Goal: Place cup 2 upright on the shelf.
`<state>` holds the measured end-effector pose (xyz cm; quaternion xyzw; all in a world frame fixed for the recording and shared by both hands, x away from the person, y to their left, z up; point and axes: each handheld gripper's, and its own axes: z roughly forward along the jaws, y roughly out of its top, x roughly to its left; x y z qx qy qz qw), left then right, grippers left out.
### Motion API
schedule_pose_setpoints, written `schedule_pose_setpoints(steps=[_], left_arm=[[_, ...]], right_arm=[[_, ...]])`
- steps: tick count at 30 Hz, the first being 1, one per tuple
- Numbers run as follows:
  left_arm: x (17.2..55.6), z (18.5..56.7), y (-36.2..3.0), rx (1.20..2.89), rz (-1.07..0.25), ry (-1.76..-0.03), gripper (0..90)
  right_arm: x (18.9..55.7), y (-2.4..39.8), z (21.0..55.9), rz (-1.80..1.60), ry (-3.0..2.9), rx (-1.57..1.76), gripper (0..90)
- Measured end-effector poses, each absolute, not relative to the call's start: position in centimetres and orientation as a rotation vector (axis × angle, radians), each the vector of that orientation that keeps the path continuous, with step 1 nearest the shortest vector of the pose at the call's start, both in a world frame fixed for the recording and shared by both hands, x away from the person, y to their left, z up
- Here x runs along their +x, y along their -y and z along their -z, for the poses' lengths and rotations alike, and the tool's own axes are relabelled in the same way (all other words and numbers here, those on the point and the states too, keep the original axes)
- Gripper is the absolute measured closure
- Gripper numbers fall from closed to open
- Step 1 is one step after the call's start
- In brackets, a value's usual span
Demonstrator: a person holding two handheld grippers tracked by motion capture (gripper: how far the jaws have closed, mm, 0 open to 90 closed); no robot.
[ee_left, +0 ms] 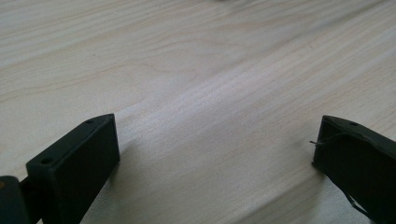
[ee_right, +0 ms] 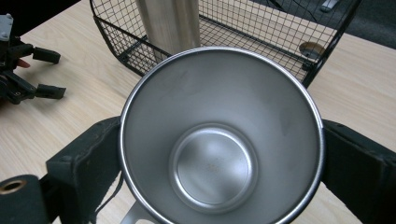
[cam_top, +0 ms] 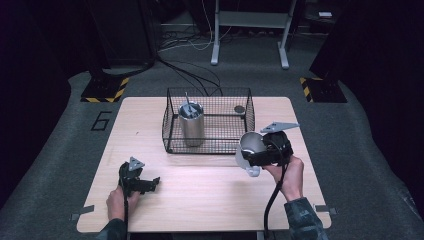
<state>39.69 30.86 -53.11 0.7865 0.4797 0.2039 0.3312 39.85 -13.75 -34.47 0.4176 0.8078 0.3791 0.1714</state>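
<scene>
Steel mug (ee_right: 219,140), smooth and tapered, sits clamped by its walls in the right tongs (cam_top: 260,150), mouth toward the camera, presumably for transfer to the wire basket (cam_top: 172,142) at its 11 o'clock. Inside stands a brushed-metal tumbler (cam_top: 191,125). Left tongs (cam_top: 145,184) rest wide open and empty on the pale wood-grain counter (cam_top: 200,200).

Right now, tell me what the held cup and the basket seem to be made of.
Cup in the right tongs: looks like brushed stainless steel, with a dull grey sheen and bright rolled rim. Basket: thin wire mesh, apparently black-coated metal, see-through grid with a matte dark finish.
</scene>
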Motion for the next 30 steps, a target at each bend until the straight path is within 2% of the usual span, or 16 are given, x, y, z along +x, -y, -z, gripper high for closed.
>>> schedule_pose_setpoints(steps=[30], left_arm=[[39.7,53.2,-30.8,2.049,-0.534,-1.259,0.2]], right_arm=[[43.5,10.5,31.7,-1.077,-2.326,1.119,5.6]])
